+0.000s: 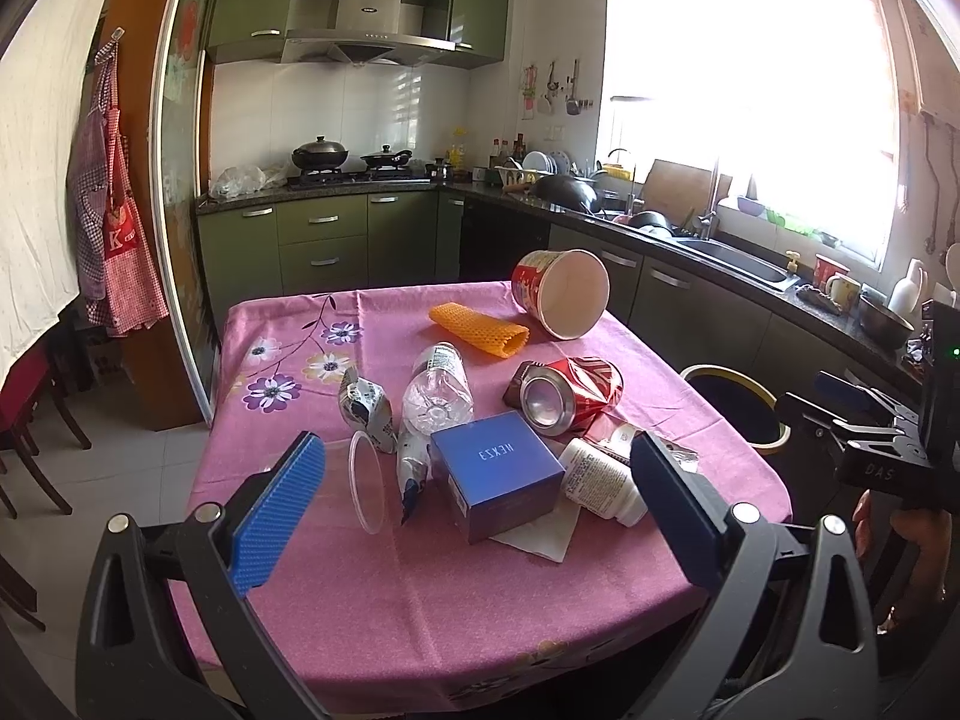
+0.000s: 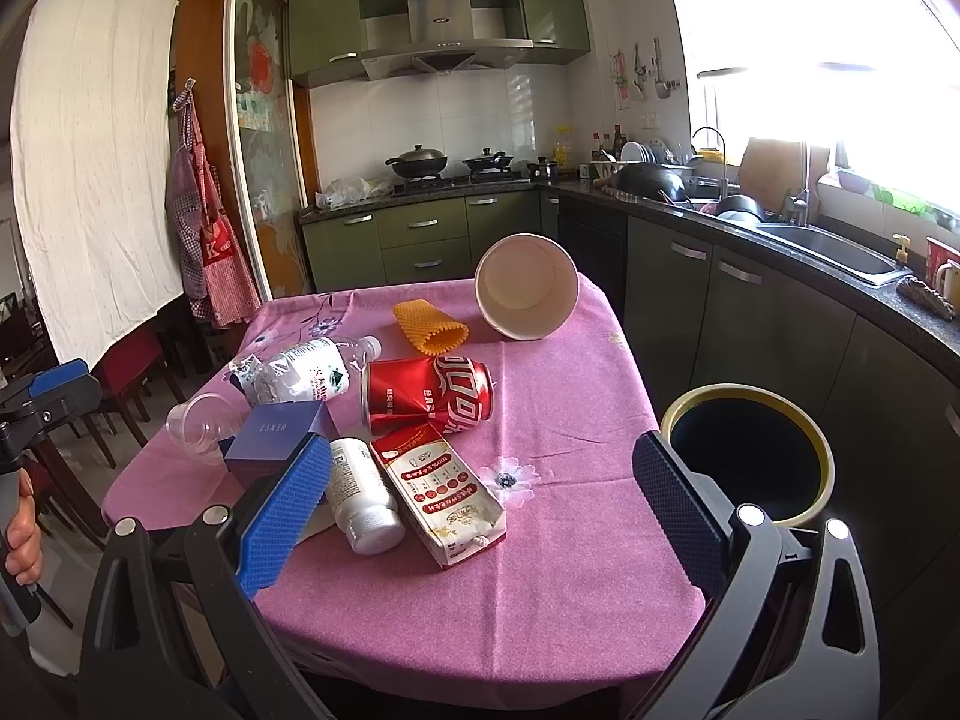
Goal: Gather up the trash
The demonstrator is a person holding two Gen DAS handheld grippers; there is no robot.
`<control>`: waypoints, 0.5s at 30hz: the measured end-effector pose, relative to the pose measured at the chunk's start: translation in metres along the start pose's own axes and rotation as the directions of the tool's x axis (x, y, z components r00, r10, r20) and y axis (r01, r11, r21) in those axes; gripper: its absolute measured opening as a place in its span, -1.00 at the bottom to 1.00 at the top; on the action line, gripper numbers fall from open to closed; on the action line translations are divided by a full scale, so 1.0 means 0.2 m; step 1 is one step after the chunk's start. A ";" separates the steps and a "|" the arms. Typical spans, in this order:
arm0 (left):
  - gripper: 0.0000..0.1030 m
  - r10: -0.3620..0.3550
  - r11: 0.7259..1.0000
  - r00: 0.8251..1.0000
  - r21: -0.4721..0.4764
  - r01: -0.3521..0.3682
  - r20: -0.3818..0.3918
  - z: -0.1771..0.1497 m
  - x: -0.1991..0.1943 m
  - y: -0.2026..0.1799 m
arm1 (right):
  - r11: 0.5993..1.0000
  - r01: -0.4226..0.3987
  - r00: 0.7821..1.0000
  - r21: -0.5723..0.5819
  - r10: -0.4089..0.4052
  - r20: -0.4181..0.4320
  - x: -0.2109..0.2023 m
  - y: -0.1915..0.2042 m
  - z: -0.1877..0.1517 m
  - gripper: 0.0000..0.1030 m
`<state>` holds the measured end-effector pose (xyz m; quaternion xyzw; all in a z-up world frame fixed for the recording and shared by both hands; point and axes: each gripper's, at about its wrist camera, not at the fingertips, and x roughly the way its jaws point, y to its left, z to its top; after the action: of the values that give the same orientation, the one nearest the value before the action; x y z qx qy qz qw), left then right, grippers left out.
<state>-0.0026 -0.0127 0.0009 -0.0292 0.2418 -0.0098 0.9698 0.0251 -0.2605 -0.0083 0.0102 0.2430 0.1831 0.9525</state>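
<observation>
Trash lies on the pink tablecloth [image 1: 372,600]: a blue box [image 1: 498,474], a crushed red can [image 1: 570,393], a clear bottle [image 1: 437,387], a white pill bottle [image 1: 600,480], a clear plastic cup [image 1: 367,480], an orange foam net [image 1: 479,330] and a red paper bucket [image 1: 564,291]. My left gripper [image 1: 474,516] is open, hovering in front of the blue box. My right gripper [image 2: 480,510] is open above the red carton [image 2: 438,492] and pill bottle [image 2: 363,498]. The can [image 2: 429,396] and the bin [image 2: 750,456] show in the right wrist view.
The black bin with a yellow rim [image 1: 741,408] stands off the table's right side, by the dark cabinets [image 2: 750,330]. Red chairs [image 1: 30,414] are left of the table. The kitchen counter and sink [image 1: 738,258] run behind.
</observation>
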 end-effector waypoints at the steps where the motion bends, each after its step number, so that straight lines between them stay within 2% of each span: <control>1: 0.87 -0.001 1.000 1.000 0.000 0.001 0.000 0.00 0.00 0.00 | 1.000 0.000 1.000 0.000 0.000 -0.001 0.00 0.00 0.00 0.93; 15: 0.87 -0.007 1.000 1.000 0.000 0.007 -0.001 0.00 -0.01 0.00 | 1.000 0.001 1.000 -0.001 -0.001 -0.002 0.00 0.00 0.00 0.93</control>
<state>-0.0039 -0.0126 0.0010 -0.0302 0.2419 -0.0129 0.9697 0.0253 -0.2604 -0.0085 0.0098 0.2439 0.1829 0.9524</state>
